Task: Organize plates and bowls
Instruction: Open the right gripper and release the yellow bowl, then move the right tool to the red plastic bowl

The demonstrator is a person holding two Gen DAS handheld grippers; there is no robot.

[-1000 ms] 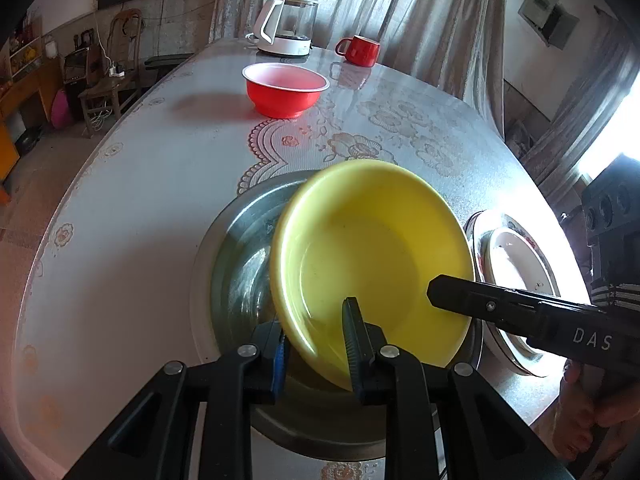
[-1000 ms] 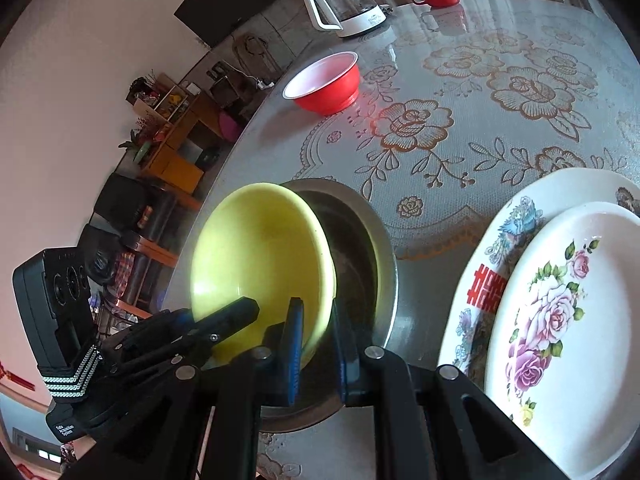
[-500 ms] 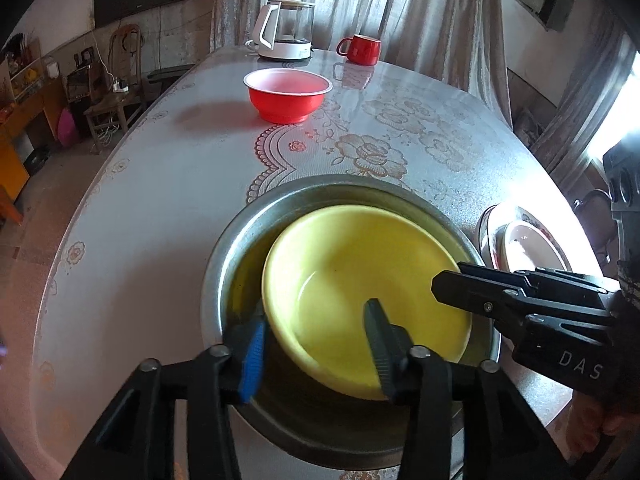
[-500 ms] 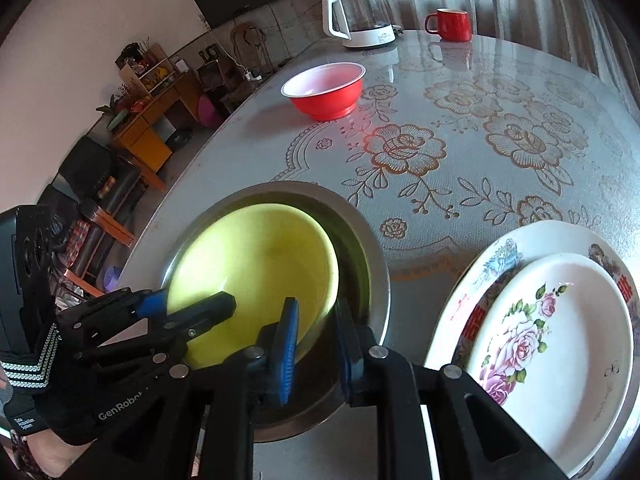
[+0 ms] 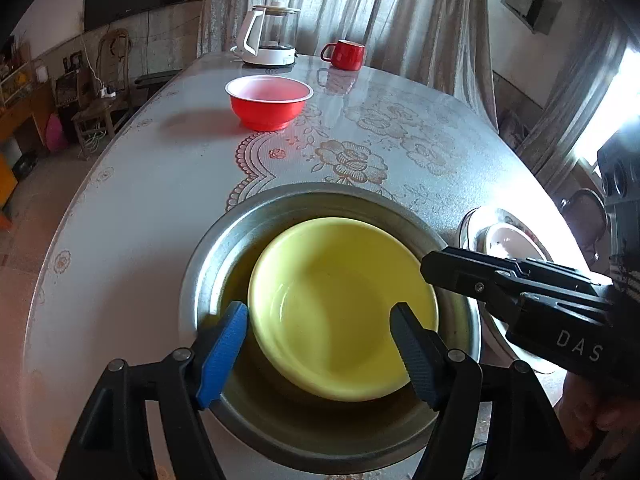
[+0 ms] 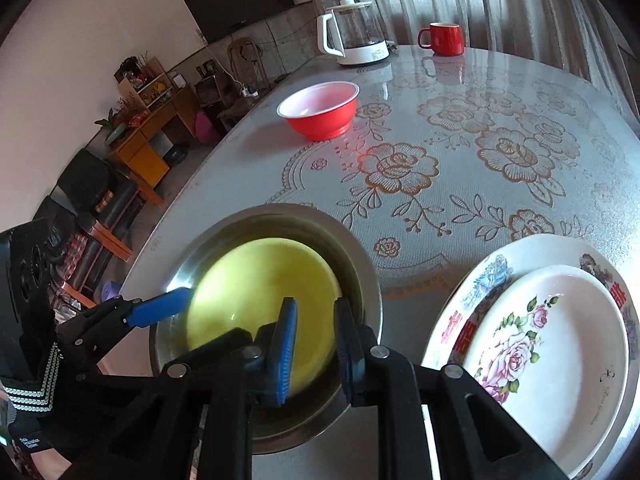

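Note:
A yellow bowl (image 5: 344,304) rests inside a large steel bowl (image 5: 224,240) at the near table edge; both also show in the right wrist view, the yellow bowl (image 6: 256,288) within the steel bowl (image 6: 360,264). My left gripper (image 5: 320,328) is open, its fingers straddling the yellow bowl's near rim without gripping. My right gripper (image 6: 316,340) is open by a narrow gap over the yellow bowl's right rim. A red bowl (image 5: 269,101) stands farther back. Two stacked floral plates (image 6: 552,344) lie right of the steel bowl.
A glass kettle (image 5: 272,36) and a red mug (image 5: 346,54) stand at the table's far end by the curtains. The floral tablecloth (image 6: 460,152) stretches between the red bowl and the plates. Chairs and shelves stand left of the table.
The yellow bowl went from tilted in my left gripper to resting flat inside the steel bowl. My left gripper opened wide and let it go. My right gripper opened slightly.

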